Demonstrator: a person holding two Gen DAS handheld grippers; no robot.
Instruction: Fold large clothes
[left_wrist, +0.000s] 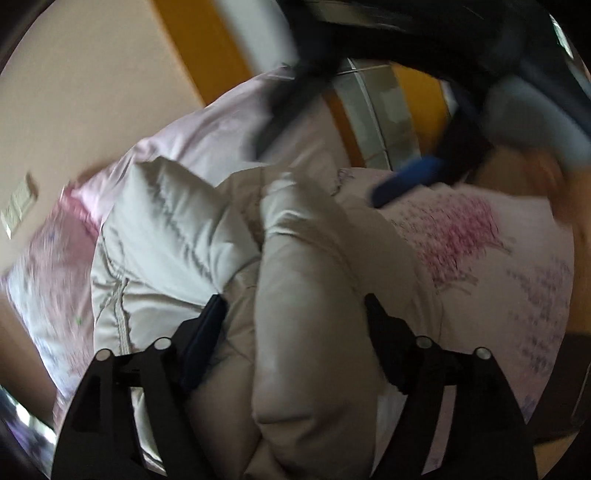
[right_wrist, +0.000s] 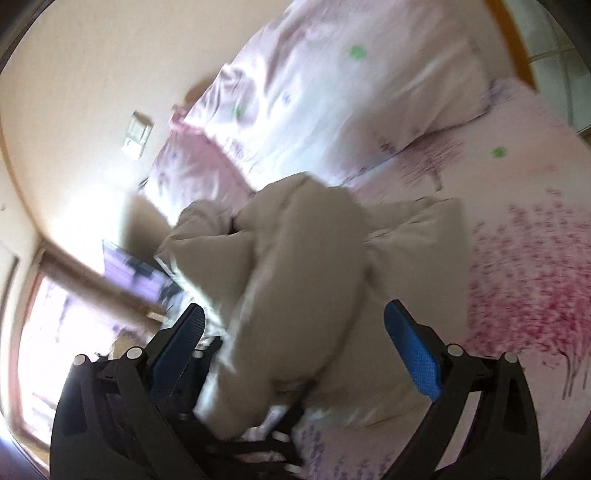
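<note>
Room: cream wall (right_wrist: 74, 74) with a switch plate (right_wrist: 137, 134), well beyond both grippers.
Bed: pink flowered sheet (right_wrist: 524, 266) under and ahead of both tools; pillow (right_wrist: 332, 92) at the far end.
Jacket: beige padded jacket (left_wrist: 310, 314) lies bunched on the sheet, one puffy fold running between each tool's fingers.
Left gripper (left_wrist: 295, 306): angled down, jaws spread, pads clear of the fold.
Right gripper (right_wrist: 295, 314): angled down, jaws wide, blue pads (right_wrist: 417, 350) either side of the fold, not pressing.
</note>
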